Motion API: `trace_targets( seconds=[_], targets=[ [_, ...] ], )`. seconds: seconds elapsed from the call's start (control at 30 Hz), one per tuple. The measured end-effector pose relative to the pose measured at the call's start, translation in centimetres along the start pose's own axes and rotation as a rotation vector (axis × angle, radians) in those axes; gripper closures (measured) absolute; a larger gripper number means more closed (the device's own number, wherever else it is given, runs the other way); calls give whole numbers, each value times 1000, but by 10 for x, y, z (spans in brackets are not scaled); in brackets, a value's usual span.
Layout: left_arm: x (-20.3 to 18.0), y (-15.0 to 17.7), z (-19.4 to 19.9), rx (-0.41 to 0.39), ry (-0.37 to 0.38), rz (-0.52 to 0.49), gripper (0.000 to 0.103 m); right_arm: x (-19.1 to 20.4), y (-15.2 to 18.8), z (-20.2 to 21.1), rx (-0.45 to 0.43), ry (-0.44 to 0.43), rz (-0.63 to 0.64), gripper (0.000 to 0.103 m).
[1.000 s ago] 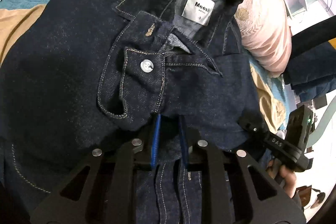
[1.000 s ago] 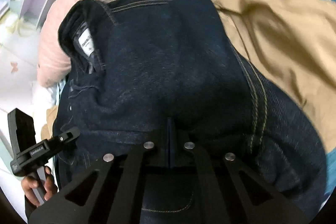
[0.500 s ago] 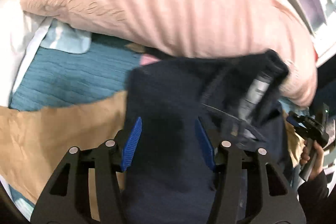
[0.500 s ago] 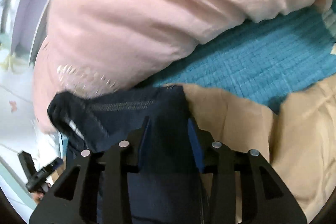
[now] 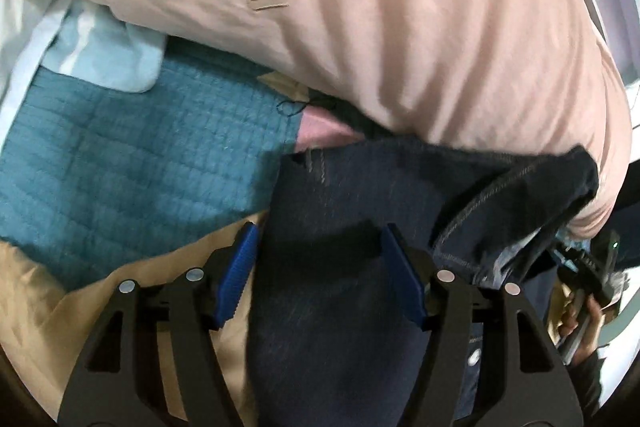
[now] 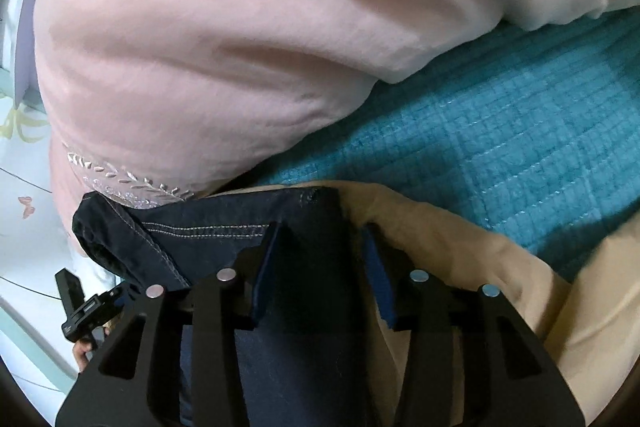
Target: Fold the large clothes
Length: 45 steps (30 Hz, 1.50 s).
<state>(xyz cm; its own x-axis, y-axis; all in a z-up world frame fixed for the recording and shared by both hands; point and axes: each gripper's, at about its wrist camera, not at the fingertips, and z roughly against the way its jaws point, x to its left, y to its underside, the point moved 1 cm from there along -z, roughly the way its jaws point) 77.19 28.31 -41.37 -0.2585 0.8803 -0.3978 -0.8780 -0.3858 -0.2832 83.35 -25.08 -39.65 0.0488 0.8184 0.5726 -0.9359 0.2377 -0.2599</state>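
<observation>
A dark blue denim jacket (image 5: 340, 195) lies folded on the bed, its collar end against a pink pillow. My left gripper (image 5: 320, 243) is open, its blue pads standing either side of the jacket's near-left corner, holding nothing. In the right wrist view the same jacket (image 6: 224, 215) shows with its stitched collar at the left. My right gripper (image 6: 320, 239) is open over the jacket's right edge, empty. Each gripper shows small in the other's view, the right one at the right edge (image 5: 592, 267) and the left one at the lower left (image 6: 88, 307).
A large pink pillow (image 5: 400, 27) fills the top of both views (image 6: 200, 47). A tan garment (image 5: 100, 287) lies under and beside the jacket, also in the right wrist view (image 6: 480, 247). A teal quilted bedcover (image 6: 500, 115) spreads beyond. A pale blue cloth (image 5: 108, 55) lies at the far left.
Both grippers have let go of the denim and opened. Both have tilted up and forward, so the pillow now fills the views and the jacket sits low in frame.
</observation>
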Motion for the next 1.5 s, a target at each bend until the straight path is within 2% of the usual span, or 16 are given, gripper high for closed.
trace_targets(
  seconds=[0.07,0.17,0.23,0.33,0.43,0.5,0.63,0.73,0.8,0.9,1.07,1.2,1.3,1.4,1.5],
  targets=[
    [-1,-2,-1,-15,0,-2,38,-4,-4,-3,9,-15,-15,59],
    [-15,-8,-12,-2,-52,-78,38,-16,-9,-5,8,-86,-84,57],
    [-16,-9,-17,11,-47,-72,39,-31,-13,3,10,-86,-95,58],
    [-20,-10,-20,-9,-49,-71,47,-33,-15,3,17,-76,-79,58],
    [-27,-1,-11,-47,-104,-145,59,-15,-12,-10,5,-74,-68,58],
    [-36,3,-8,-68,-127,-163,69,-5,-10,-10,-9,-86,-41,67],
    [-37,5,4,-86,-115,-173,81,5,-9,-7,-18,-19,29,87],
    [-28,0,8,-81,-120,-177,81,7,-5,-10,-11,9,30,87],
    [-32,1,10,-88,-138,-177,84,14,-1,-7,-42,49,66,91],
    [-39,1,30,-118,-121,-179,88,38,9,15,-111,127,171,93],
    [-52,14,71,-176,-89,-209,89,61,27,47,-179,147,238,94],
    [-56,28,102,-220,-60,-219,91,82,49,77,-230,96,277,95],
    [-58,41,125,-251,-45,-229,91,81,64,88,-250,63,297,95],
    [-62,63,150,-280,-31,-240,91,93,88,113,-274,37,315,95],
    [-62,91,172,-303,-24,-240,91,89,110,139,-289,5,300,95]
  ],
)
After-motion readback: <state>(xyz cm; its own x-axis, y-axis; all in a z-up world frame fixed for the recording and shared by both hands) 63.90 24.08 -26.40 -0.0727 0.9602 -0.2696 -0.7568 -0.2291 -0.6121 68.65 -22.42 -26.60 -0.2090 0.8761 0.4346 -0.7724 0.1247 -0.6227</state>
